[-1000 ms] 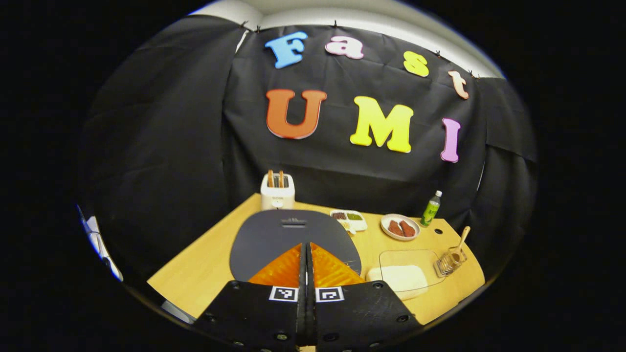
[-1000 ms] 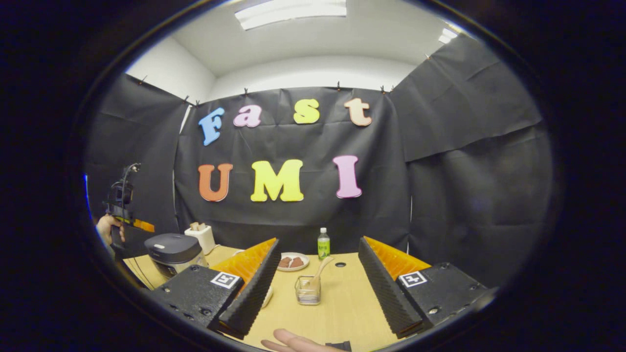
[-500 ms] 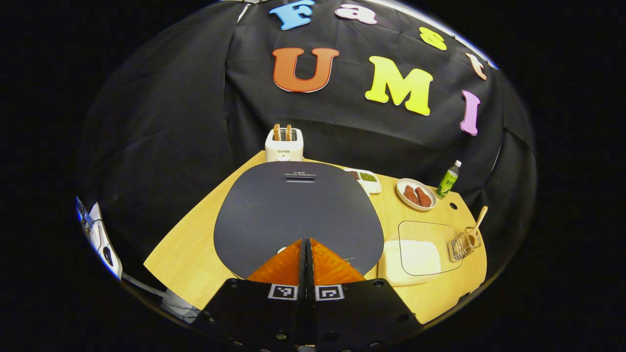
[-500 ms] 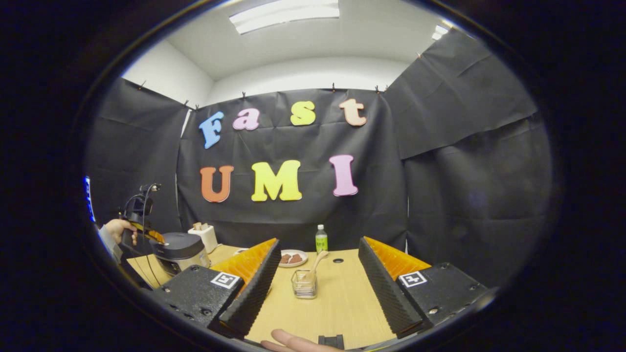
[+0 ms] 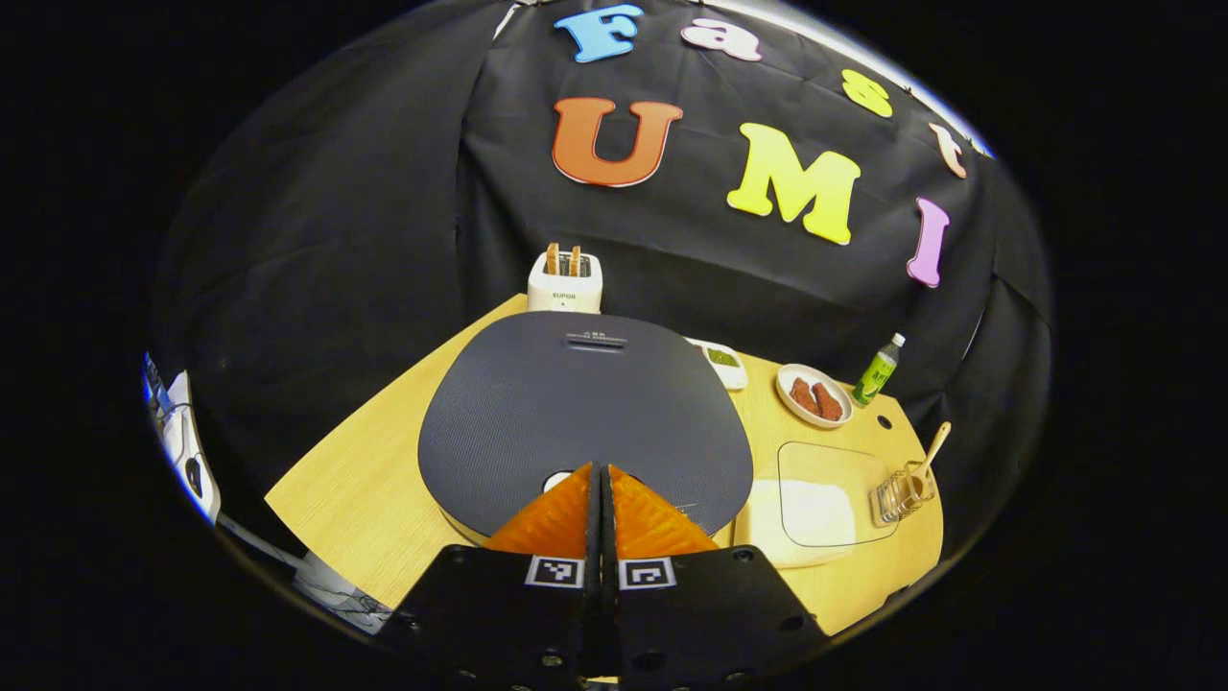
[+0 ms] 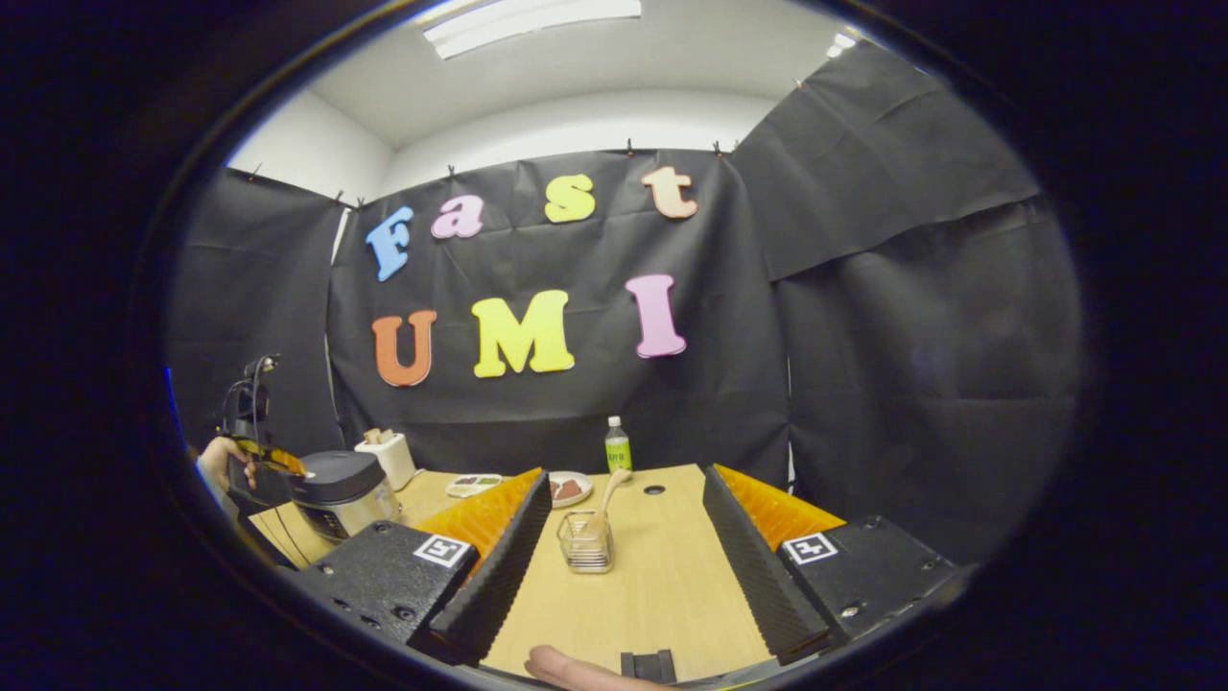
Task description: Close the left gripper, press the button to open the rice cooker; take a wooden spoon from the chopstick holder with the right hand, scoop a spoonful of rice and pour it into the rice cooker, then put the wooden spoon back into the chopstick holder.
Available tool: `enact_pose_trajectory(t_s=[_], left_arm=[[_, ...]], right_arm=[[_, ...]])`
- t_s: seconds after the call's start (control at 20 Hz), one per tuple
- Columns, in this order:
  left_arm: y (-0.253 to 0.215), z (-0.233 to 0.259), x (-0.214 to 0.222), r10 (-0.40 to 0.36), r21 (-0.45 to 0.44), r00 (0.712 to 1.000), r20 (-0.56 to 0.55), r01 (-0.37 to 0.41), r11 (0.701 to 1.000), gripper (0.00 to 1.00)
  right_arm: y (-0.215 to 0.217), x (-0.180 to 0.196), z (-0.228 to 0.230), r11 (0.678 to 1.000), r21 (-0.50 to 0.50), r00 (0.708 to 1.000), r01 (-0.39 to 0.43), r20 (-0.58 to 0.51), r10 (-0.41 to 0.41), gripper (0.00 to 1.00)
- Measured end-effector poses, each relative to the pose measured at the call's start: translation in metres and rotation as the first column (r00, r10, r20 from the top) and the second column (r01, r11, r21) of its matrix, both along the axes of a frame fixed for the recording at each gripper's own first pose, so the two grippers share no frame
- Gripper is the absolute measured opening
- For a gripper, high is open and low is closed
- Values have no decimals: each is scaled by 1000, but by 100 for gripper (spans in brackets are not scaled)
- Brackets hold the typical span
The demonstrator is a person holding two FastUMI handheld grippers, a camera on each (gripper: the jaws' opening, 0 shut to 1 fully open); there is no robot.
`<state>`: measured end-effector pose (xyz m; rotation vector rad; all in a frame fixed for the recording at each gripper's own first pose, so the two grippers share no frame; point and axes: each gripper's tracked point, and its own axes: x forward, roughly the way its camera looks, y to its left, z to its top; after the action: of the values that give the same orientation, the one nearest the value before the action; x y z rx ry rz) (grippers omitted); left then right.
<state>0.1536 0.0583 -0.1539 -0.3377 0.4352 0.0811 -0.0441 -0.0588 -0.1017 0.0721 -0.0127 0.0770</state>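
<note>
Table (image 5: 384, 480) carrying the cooker (image 5: 585, 413), lid down, larger in the left gripper view than a second ago. Left gripper (image 5: 601, 480) pressed together, lowered onto the pale button (image 5: 554, 479) at the lid's near edge; press probably imminent. Right gripper (image 6: 624, 537) spread wide, nudged toward the holder (image 6: 586, 542), spoon (image 6: 606, 491) standing in it. Rice (image 5: 801, 509) in the clear tray beside the cooker.

Black blocky mounts behind fingers (image 5: 576, 504), each with square black-and-white marker tag (image 5: 554, 572) and round screws (image 5: 779, 625). Ribbed inner faces on right fingers (image 6: 499, 566). Far-off left gripper (image 6: 257, 449): black cables on top.
</note>
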Motion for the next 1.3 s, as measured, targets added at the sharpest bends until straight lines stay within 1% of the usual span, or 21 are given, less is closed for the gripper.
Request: enact_pose_trajectory(t_s=[0.05,0.1,0.15,0.2,0.3,0.4,0.45,0.5,0.55,0.6,0.65,0.75,0.85,0.95,1.0,1.1,1.15,1.2,1.25,1.3], left_arm=[[3,15,-6,19,25,998,66,-21,999,0],[6,31,-17,34,69,990,138,-43,997,1],[10,50,-24,50,120,974,222,-78,990,19],[13,61,-32,69,146,965,252,-108,983,16],[12,81,-62,75,176,949,307,-134,975,57],[19,98,-89,84,224,927,367,-176,959,98],[19,104,-103,80,233,917,390,-183,955,90],[14,109,-115,64,224,911,408,-167,960,96],[11,111,-128,61,209,905,420,-162,964,96],[12,112,-138,60,197,900,431,-159,968,96],[13,111,-151,61,189,897,438,-158,969,96],[11,109,-172,51,175,890,453,-145,974,96],[1,107,-191,20,173,886,464,-113,979,96],[-9,102,-202,-8,189,883,469,-92,978,94],[-13,99,-206,-20,201,882,471,-85,976,94],[-23,96,-215,-40,210,879,475,-69,975,94],[-32,95,-216,-60,207,879,473,-45,977,94],[-42,90,-219,-82,199,884,461,-12,980,94],[-54,84,-222,-109,185,887,449,27,982,94],[-63,81,-224,-138,176,882,451,64,982,94]], right_arm=[[0,9,-9,1000,7,1000,-5,-28,5,100],[-1,16,-16,1000,12,998,-2,-55,3,100],[-2,24,-23,1000,19,997,0,-74,2,100],[-2,33,-29,1000,24,995,0,-97,2,100],[-1,51,-43,1000,16,991,4,-130,-2,100],[-3,75,-57,1000,7,987,27,-159,-25,100],[1,85,-61,1000,9,987,25,-162,-23,94],[3,96,-64,1000,16,986,25,-167,-22,100],[6,108,-65,1000,22,988,13,-155,-9,100],[10,122,-63,1000,24,990,1,-144,2,94],[11,136,-64,1000,27,991,-3,-135,7,100],[10,165,-70,999,46,990,15,-144,-8,100],[21,193,-84,999,37,983,-6,-185,13,100],[28,221,-102,1000,-1,970,-20,-244,19,100],[32,234,-109,1000,-3,962,-19,-272,17,100],[45,260,-125,998,-34,947,-46,-318,33,100],[50,272,-135,997,-44,936,-60,-351,41,100],[59,280,-144,995,-27,921,-98,-381,81,100],[71,288,-155,990,12,900,-139,-415,131,100],[76,295,-164,988,38,879,-149,-452,150,89]])
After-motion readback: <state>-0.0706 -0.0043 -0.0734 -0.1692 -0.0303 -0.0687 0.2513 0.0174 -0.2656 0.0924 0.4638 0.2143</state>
